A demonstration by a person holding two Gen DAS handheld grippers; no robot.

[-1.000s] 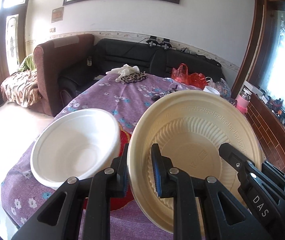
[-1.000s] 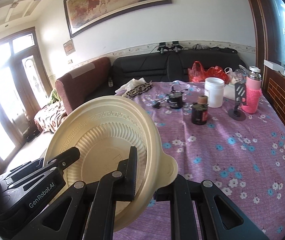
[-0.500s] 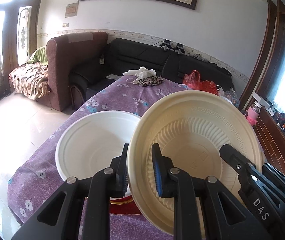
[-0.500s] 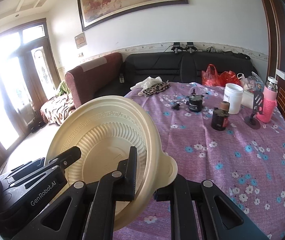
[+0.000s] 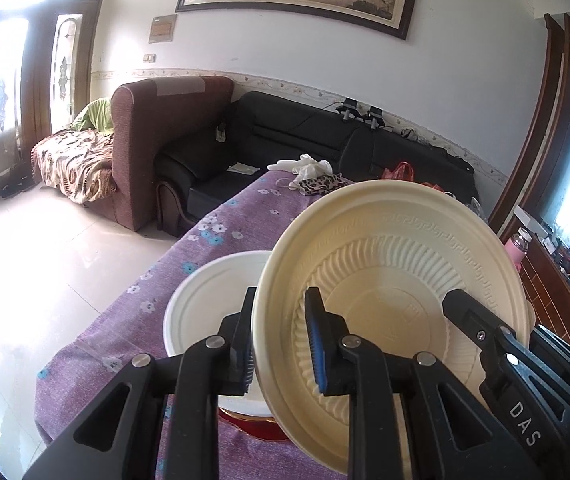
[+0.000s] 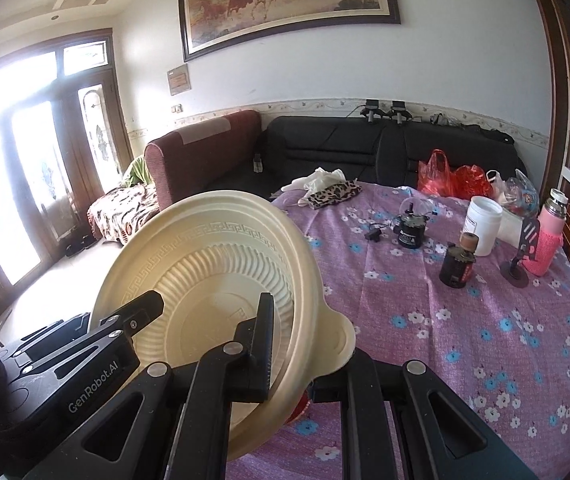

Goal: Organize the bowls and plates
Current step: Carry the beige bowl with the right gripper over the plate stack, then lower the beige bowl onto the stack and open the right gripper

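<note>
Right, we start with the round table under a purple flowered cloth point(image 6: 465, 320); we keep the whole move above it. Its far half carries clutter: a white plastic tub point(image 6: 483, 225), a pink knitted flask point(image 6: 547, 236), a small dark jar with a cork top point(image 6: 459, 266), so that side is no place to set anything down

Next, the cream ribbed plastic plate with a key-pattern rim point(image 5: 397, 280) is up off the cloth, tilted on edge, held between both tools. We have the left gripper point(image 5: 279, 340) pinched narrow on its near left rim, one finger behind, one blue-padded finger on the face. The right gripper point(image 6: 291, 354) clamps the opposite rim near the small tab handle, jaws close together on the plate point(image 6: 221, 280) too

Then the white round foam bowl point(image 5: 213, 304) sits low left of the plate in the left wrist view, over something red with a gold edge point(image 5: 253, 416) that we can't identify, mostly hidden

We judge the step as carrying the plate to its stack spot. To do it well:
- move both tools together, same speed, or the thin plastic flexes and pops out
- level the plate before lowering
- don't knock the bowl, it looks light and would slide
- release one side only once the plate rests flat

Target spot is not clear from these views
</note>
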